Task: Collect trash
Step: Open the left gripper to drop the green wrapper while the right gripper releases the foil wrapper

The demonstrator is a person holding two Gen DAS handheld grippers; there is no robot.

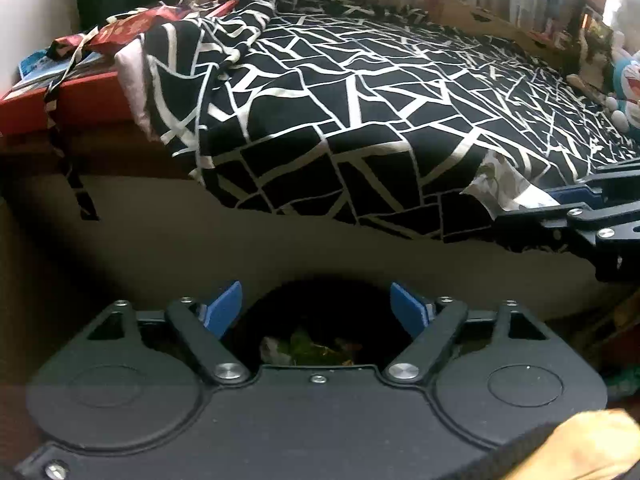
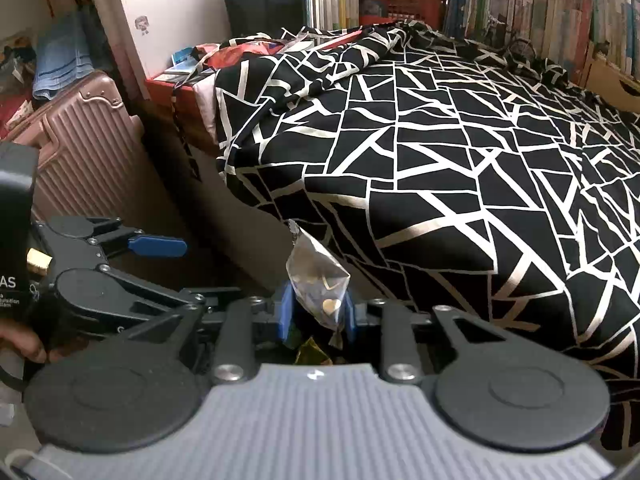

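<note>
Silvery wrapper (image 2: pixel 318 280) is sitting pinched in the right gripper (image 2: pixel 316 314) beside the bed (image 2: pixel 440 152), while the left gripper (image 1: pixel 316 306) is hanging wide apart, empty, over dark bin trash (image 1: pixel 310 346).

Black left gripper (image 1: pixel 318 312), grey-ribbed right gripper (image 2: pixel 316 314), blue pads, silver screws.

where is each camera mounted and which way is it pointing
Left wrist: on the left claw, facing down past the bed edge into a dark bin; shows its open blue fingers and the right claw at right.
Right wrist: on the right claw, facing the bed; shows its fingers shut on a clear wrapper, the left claw and a hand.
Shared: bed, bin, each other's claw.
</note>
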